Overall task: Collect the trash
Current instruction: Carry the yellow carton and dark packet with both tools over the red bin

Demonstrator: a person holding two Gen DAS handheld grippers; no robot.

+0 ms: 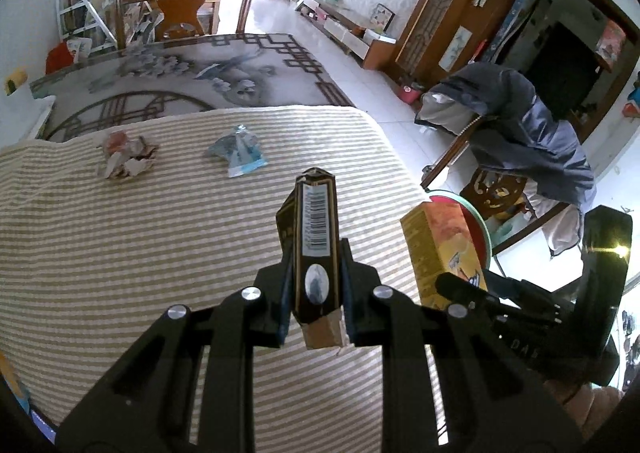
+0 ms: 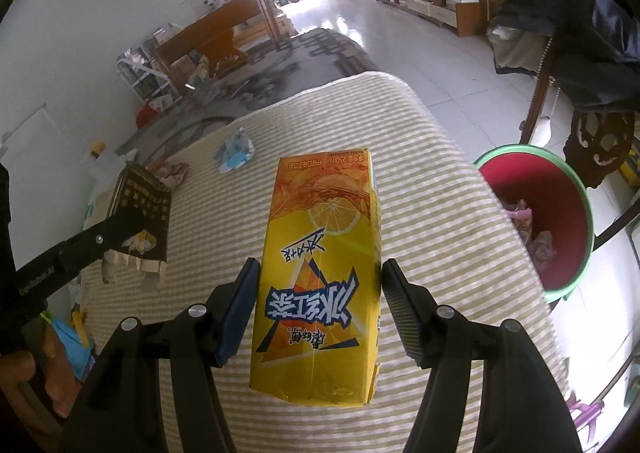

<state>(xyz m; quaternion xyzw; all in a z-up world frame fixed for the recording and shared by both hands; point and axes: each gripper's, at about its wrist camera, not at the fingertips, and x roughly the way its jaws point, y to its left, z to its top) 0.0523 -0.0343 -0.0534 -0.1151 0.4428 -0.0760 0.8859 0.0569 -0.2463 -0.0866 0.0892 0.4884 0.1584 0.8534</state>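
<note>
My left gripper (image 1: 315,273) is shut on a dark brown box (image 1: 316,237) with a barcode, held above the striped cloth; the box also shows in the right wrist view (image 2: 140,213). My right gripper (image 2: 320,289) is shut on a yellow iced-tea carton (image 2: 324,273), also seen in the left wrist view (image 1: 444,245). A crumpled paper wad (image 1: 126,155) and a blue-white wrapper (image 1: 238,151) lie on the cloth farther off. A red bin with a green rim (image 2: 576,193) stands on the floor to the right and holds some trash.
The table has a striped cloth (image 1: 120,253) over a patterned top (image 1: 180,73). A wooden chair (image 1: 180,1) stands at the far end. A chair draped with a dark jacket (image 1: 520,125) stands right of the table, near the bin.
</note>
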